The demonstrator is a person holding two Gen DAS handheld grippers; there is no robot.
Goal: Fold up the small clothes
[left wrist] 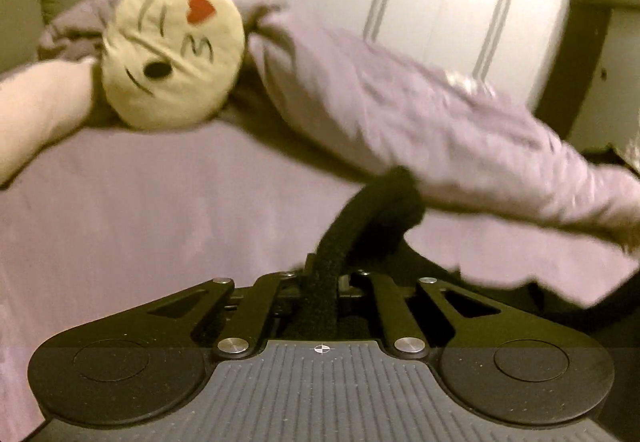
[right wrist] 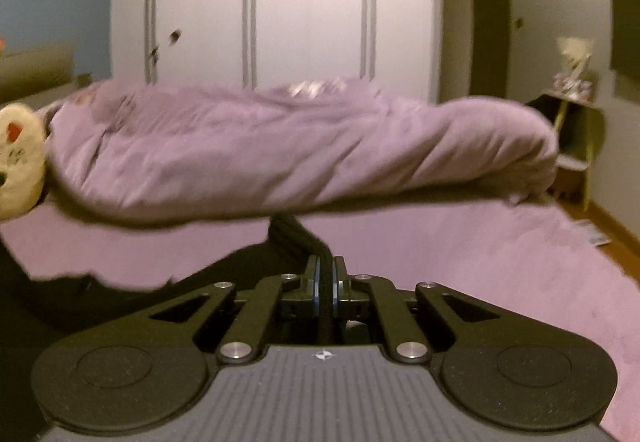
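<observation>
Left wrist view, left tool [left wrist: 320,282] tilted down, pinching black garment [left wrist: 360,218].

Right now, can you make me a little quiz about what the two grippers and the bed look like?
1. True or false: the left gripper is shut on a black garment.
2. What is drawn on the round yellow cushion? A) a star B) a red heart C) a blue flower
3. Fill in: behind the rumpled purple duvet stands a white ____.

Key: 1 true, and the right gripper pinches the same black fabric. 2 B. 3 wardrobe.
</observation>
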